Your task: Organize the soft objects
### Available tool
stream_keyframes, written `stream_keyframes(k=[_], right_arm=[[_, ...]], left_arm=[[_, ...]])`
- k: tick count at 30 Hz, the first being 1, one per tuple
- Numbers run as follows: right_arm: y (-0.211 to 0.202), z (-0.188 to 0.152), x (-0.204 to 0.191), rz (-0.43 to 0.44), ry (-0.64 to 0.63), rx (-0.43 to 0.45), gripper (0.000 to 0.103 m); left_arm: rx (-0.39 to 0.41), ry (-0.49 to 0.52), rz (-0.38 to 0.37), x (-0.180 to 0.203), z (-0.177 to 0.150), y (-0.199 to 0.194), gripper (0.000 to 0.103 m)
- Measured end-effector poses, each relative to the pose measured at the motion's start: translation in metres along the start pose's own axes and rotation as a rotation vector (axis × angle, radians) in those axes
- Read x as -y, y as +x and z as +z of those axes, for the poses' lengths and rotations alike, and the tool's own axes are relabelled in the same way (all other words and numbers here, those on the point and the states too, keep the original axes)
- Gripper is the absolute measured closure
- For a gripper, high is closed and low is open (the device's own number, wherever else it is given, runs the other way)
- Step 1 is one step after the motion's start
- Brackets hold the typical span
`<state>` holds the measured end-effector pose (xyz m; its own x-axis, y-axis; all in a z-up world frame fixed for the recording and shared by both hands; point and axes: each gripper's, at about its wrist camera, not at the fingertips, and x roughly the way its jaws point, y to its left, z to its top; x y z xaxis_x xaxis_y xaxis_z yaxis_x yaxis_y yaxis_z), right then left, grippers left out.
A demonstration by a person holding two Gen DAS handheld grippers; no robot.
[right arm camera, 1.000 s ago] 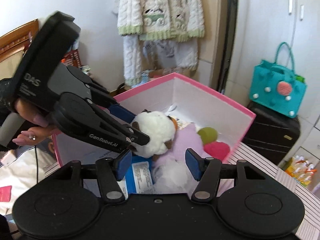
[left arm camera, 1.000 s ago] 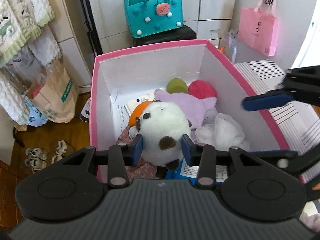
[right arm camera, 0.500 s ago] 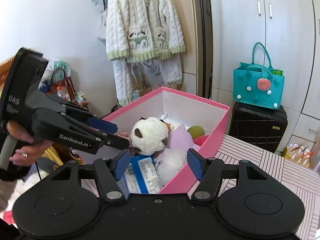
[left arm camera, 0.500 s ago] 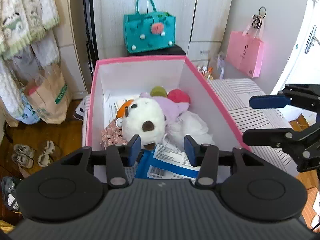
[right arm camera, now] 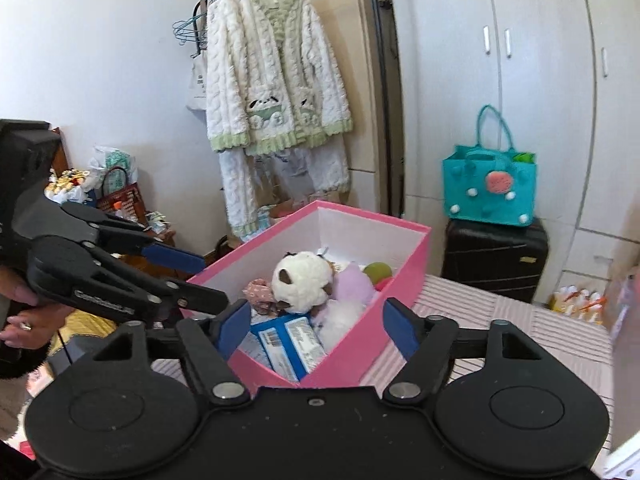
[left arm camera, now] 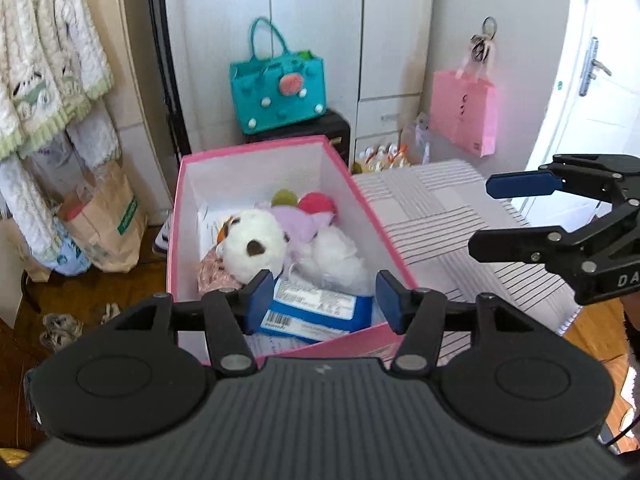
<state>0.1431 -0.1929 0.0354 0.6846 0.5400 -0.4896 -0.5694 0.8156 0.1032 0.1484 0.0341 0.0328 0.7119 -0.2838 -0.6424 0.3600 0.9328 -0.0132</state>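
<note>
The left gripper (left arm camera: 324,300), closed on the white plush panda (left arm camera: 254,242) one second ago, is now spread wide and withdrawn toward 6 o'clock. The panda lies inside the pink box (left arm camera: 256,148). The right gripper (right arm camera: 316,330) has also retreated from the box.

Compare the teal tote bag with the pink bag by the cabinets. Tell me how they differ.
The teal tote bag stands on a black suitcase; the pink bag hangs against the cabinet front, off the floor. The teal tote bag carries white pom-poms and a pink round patch; the pink bag looks plain apart from small dark marks. The teal tote bag has tall looped handles; the pink bag has short ones. Both are outside the pink box.
</note>
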Motion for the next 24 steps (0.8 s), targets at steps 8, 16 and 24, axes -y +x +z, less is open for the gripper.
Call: stream_keyframes(k=[8,16,24], right_arm=[[-0.037,-0.011,-0.001,-0.078,0.005,0.04,0.014],[-0.045,-0.024,-0.017,-0.23,-0.026,-0.056,0.0],[-0.071,-0.032,-0.019,-0.325,-0.011,-0.051,0.0]], left_arm=[[0.03,0.029,-0.019,0.024,-0.007,-0.02,0.047],[0.03,0.057,-0.028,0.043,-0.012,-0.036,0.044],[0.01,-0.004,-0.062,0.045,-0.02,-0.042,0.016]])
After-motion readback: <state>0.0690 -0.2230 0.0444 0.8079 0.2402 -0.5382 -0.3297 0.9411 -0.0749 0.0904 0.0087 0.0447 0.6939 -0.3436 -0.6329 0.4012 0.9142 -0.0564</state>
